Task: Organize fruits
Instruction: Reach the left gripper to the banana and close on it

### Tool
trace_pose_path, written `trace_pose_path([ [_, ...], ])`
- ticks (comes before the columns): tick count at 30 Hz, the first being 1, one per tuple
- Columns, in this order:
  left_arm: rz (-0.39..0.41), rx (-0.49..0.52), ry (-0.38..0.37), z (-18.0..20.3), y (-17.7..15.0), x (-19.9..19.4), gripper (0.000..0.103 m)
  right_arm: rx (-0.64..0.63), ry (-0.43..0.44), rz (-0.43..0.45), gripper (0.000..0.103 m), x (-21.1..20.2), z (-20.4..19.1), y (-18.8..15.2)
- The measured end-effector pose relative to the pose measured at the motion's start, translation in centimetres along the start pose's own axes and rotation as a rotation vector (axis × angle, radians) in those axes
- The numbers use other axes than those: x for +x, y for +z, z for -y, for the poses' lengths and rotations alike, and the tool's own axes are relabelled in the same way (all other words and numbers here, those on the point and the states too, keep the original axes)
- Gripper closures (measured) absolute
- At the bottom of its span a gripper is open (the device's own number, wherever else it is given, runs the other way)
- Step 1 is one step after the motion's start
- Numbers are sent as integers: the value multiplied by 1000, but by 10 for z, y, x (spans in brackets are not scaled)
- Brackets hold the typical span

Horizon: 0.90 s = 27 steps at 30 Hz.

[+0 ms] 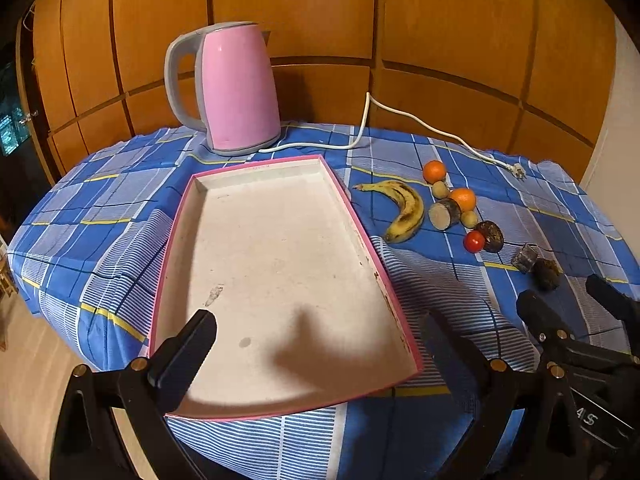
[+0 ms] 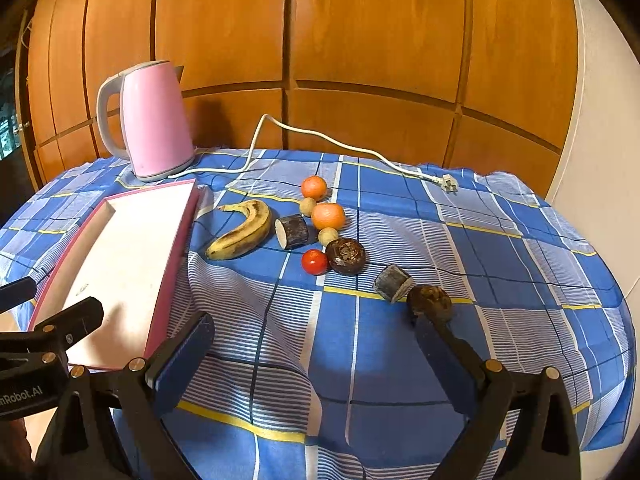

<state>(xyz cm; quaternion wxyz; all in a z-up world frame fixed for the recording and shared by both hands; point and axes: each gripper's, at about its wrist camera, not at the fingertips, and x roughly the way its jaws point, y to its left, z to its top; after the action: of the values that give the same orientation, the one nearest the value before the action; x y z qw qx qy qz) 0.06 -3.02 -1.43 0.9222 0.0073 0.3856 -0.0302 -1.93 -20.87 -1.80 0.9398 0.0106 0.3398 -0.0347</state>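
Pink tray (image 1: 256, 168) bare, banana (image 2: 240, 232) beside, both jaws spread

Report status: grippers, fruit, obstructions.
Left hand-held gripper open over empty pink-rimmed white tray. Right hand-held gripper open, empty. Spotted yellow banana on checked cloth, path unobstructed.

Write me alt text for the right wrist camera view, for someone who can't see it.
An open right gripper hovers over a blue plaid tablecloth, where a banana, two oranges, a tomato and several small brown fruits lie loose. An empty pink-rimmed tray sits left of them, a pink kettle behind it.
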Motion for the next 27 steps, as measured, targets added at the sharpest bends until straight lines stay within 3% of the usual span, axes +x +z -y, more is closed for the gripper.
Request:
trace_pose_path([
  [12, -26, 30, -16, 7, 2, 6, 0, 10, -2, -10, 1, 4, 5, 0],
  [18, -110, 96, -11, 15, 3, 21, 0, 21, -8, -42, 1, 13, 13, -5],
  [23, -139, 135, -138, 19, 21, 28, 3, 35, 17, -87, 1, 20, 25, -13],
  [27, -88, 204, -216, 27, 42, 32, 5, 64, 17, -109, 1, 23, 35, -20],
])
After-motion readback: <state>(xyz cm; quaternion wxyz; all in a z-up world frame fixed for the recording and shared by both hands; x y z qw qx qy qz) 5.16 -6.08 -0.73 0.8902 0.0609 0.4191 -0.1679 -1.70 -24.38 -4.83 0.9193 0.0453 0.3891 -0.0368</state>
